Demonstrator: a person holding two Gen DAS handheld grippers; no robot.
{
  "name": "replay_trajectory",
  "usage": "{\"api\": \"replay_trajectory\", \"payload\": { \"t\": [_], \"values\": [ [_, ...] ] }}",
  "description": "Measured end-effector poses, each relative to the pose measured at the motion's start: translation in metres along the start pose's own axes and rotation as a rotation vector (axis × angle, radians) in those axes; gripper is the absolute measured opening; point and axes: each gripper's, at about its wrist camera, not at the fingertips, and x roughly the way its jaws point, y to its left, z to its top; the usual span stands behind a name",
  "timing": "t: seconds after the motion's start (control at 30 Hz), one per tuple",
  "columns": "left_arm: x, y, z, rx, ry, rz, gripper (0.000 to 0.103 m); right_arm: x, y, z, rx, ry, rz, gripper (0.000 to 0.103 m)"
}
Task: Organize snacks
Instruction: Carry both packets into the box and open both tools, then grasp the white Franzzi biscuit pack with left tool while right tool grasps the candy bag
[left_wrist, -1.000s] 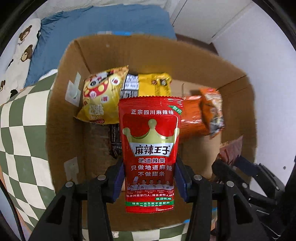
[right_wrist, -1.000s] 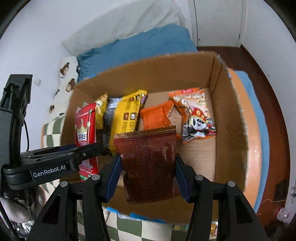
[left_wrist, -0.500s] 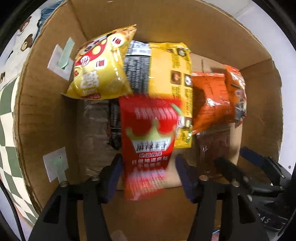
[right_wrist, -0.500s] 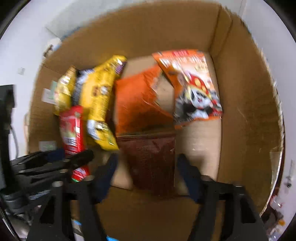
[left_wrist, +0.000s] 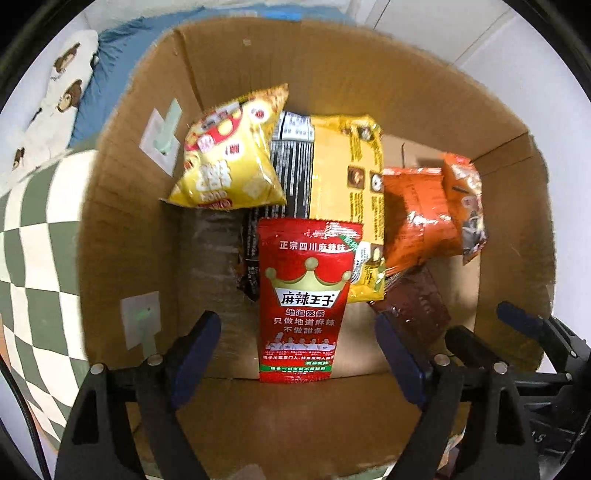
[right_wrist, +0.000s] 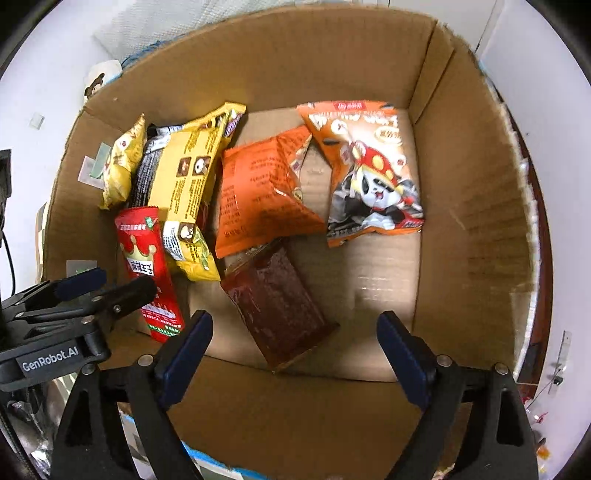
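Left tongs (left_wrist: 297, 349): jaws have just been opening and stand wide, pointing down into the box; the pads are clear of the red pouch on both sides, so nothing is gripped.
Right tongs (right_wrist: 293, 349): jaws have just been opening and stand wide; the dark brown pouch lies between them and beyond, untouched by either pad.
Red pouch (left_wrist: 306, 295): crown-printed, lying in the lower centre of the left wrist view, its top edge overlapping the yellow wrapper; in the right wrist view it sits at lower left (right_wrist: 149, 273), beside the left tongs' fingers.
Dark brown pouch (right_wrist: 277, 299): flat on the box floor, tilted, upper corner tucked under the plain orange bag.
Cardboard box (right_wrist: 476, 206): open-topped, walls rising on all sides of both views.
Yellow chip bag (left_wrist: 232, 155): upper left of the pile, leaning by the left wall.
Yellow wrapper (left_wrist: 347, 177): long, beside the chip bag, partly over a black-striped pack.
Plain orange bag (right_wrist: 258, 188): centre of the right wrist view.
Panda-print orange bag (right_wrist: 365, 170): upper right of the pile, against the far wall.
Open room: bare floor along the right wall and the near edge in the right wrist view.
Checked cloth (left_wrist: 33, 236): outside the box, left edge.
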Motion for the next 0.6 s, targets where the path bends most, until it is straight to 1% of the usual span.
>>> {"api": "replay_trajectory", "payload": {
  "t": [0.17,0.3,0.33,0.43,0.53,0.6],
  "values": [
    [-0.03,-0.01,-0.013,0.034,-0.092,0.035,0.086,-0.021,-0.002,-0.007,-0.016,-0.066,-0.034,0.093],
    [-0.057,-0.013,-0.027,0.055,-0.182,0.064,0.086,-0.038,-0.002,-0.016,-0.025,-0.121,-0.057,0.093],
    [-0.064,-0.015,-0.032,0.066,-0.211,0.081,0.086,-0.042,-0.002,-0.02,-0.027,-0.133,-0.061,0.093],
    [-0.086,-0.02,-0.044,0.083,-0.272,0.101,0.086,-0.061,-0.004,-0.031,-0.027,-0.17,-0.05,0.093],
    [-0.107,-0.023,-0.059,0.087,-0.314,0.1,0.086,-0.082,-0.002,-0.043,-0.036,-0.22,-0.063,0.093],
    [-0.114,-0.025,-0.067,0.09,-0.336,0.097,0.086,-0.096,-0.001,-0.051,-0.042,-0.262,-0.073,0.093]
  ]
}}
